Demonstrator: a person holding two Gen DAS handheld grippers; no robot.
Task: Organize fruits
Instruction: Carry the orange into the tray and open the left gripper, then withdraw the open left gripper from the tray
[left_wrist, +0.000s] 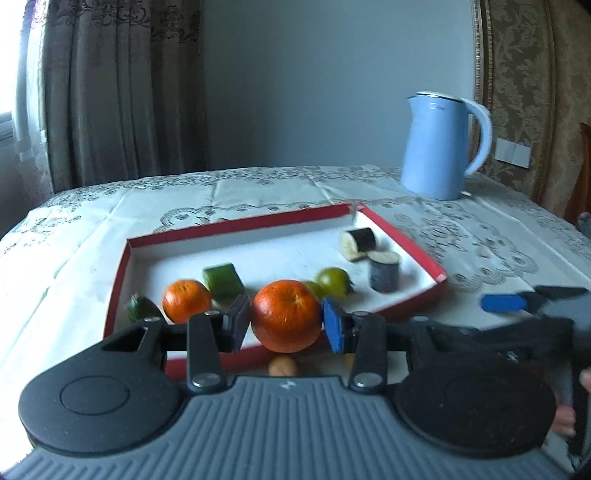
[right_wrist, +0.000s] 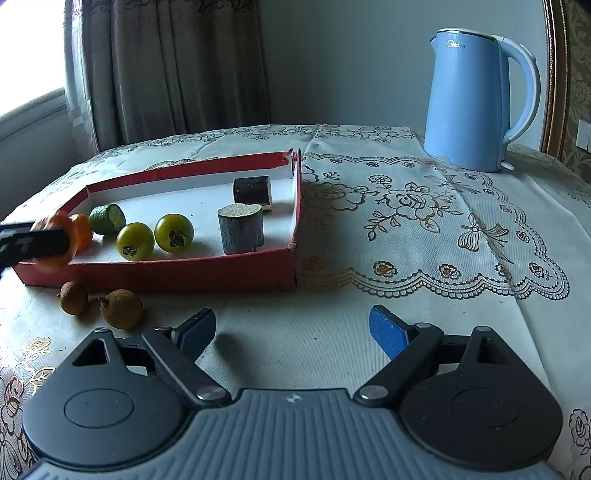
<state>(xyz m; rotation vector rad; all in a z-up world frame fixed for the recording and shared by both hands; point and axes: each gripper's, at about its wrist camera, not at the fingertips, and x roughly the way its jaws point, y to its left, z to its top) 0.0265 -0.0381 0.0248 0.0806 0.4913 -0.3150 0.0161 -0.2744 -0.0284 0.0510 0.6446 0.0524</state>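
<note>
left gripper (left_wrist: 286, 321) is clamped on an orange (left_wrist: 286, 315) over the red tray's (left_wrist: 118, 280) near edge, presumably to drop it in, while the right gripper (right_wrist: 291, 334) waits wide open and empty above the surface (right_wrist: 369, 266)

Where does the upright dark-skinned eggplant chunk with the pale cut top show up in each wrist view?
Left wrist view: the upright dark-skinned eggplant chunk stands right of centre, near the right wall of the red-rimmed cardboard tray.
Right wrist view: the chunk stands at mid-frame, in the tray's near right corner.
Shared landmark: the light blue electric kettle, at the upper right behind the tray in both.
</note>
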